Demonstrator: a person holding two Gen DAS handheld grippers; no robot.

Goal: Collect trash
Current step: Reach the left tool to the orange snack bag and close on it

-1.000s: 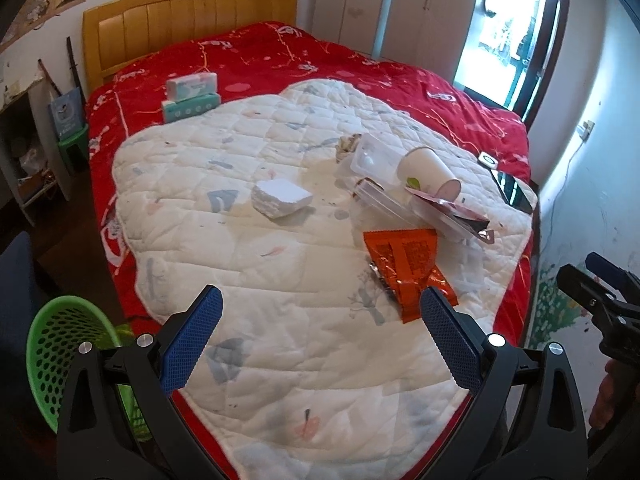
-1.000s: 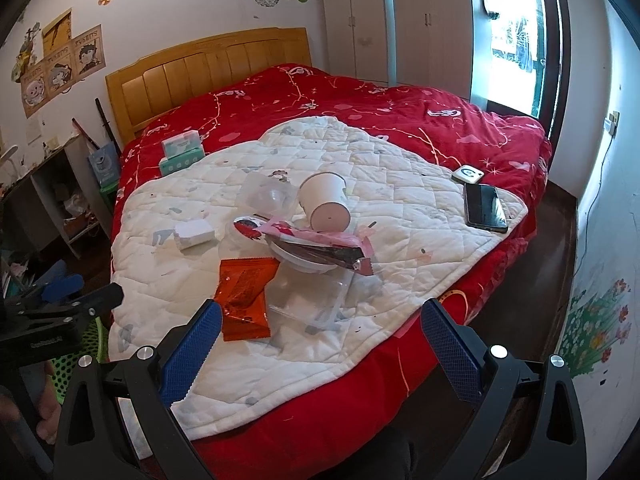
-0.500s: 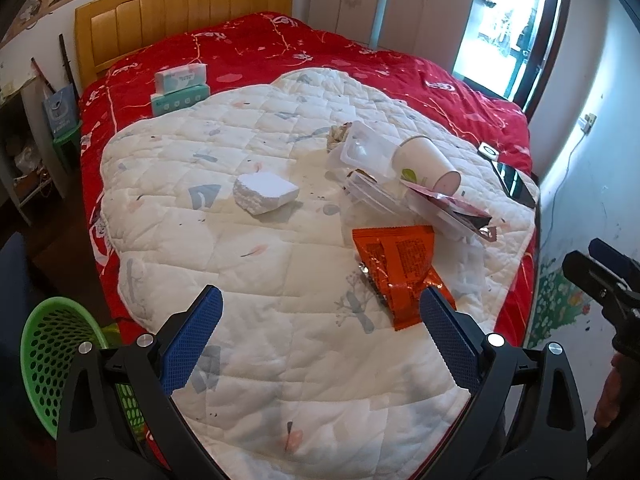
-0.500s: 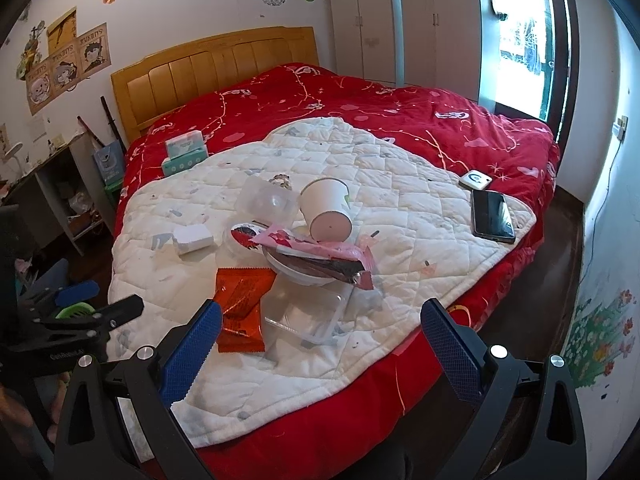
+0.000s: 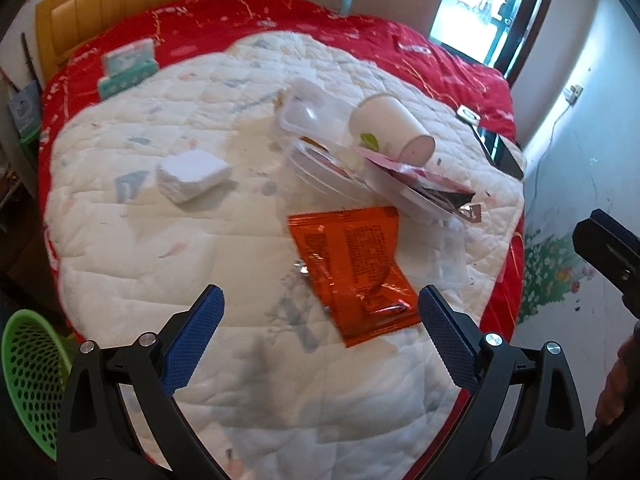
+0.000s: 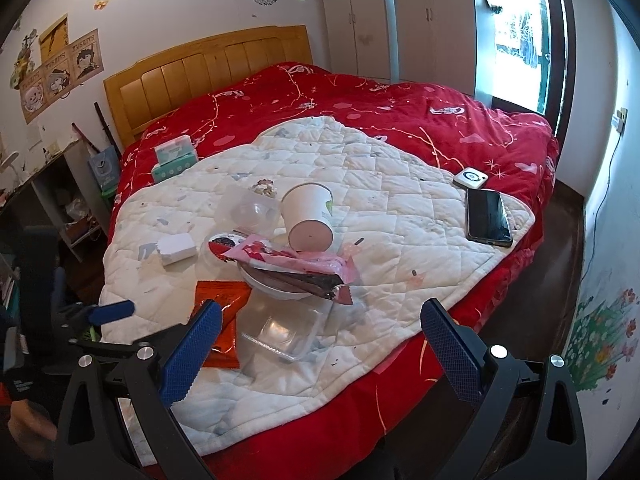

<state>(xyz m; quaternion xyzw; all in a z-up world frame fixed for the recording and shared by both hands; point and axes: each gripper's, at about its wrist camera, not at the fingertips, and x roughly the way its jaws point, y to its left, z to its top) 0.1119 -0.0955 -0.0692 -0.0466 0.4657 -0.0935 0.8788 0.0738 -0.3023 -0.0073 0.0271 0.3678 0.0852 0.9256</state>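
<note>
the left gripper (image 5: 320, 336) hangs over the orange wrapper (image 5: 352, 268), jaws released. the right gripper (image 6: 320, 344) also gapes, empty. next it likely needs lowering and clenching on the wrapper.

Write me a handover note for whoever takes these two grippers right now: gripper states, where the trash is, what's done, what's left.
Left gripper: open, empty, over the white quilt, nearest the orange foil snack wrapper.
Right gripper: open, empty, at the bed's near edge above the clear plastic tray.
Trash lies clustered on the quilt: tipped white paper cup, pink wrapper across a white bowl, clear plastic containers, white folded napkin wad.
Green mesh basket stands on the floor beside the bed, on the left.
Done: nothing gripped so far.
Left: all pieces. The black phone probably isn't trash.
</note>
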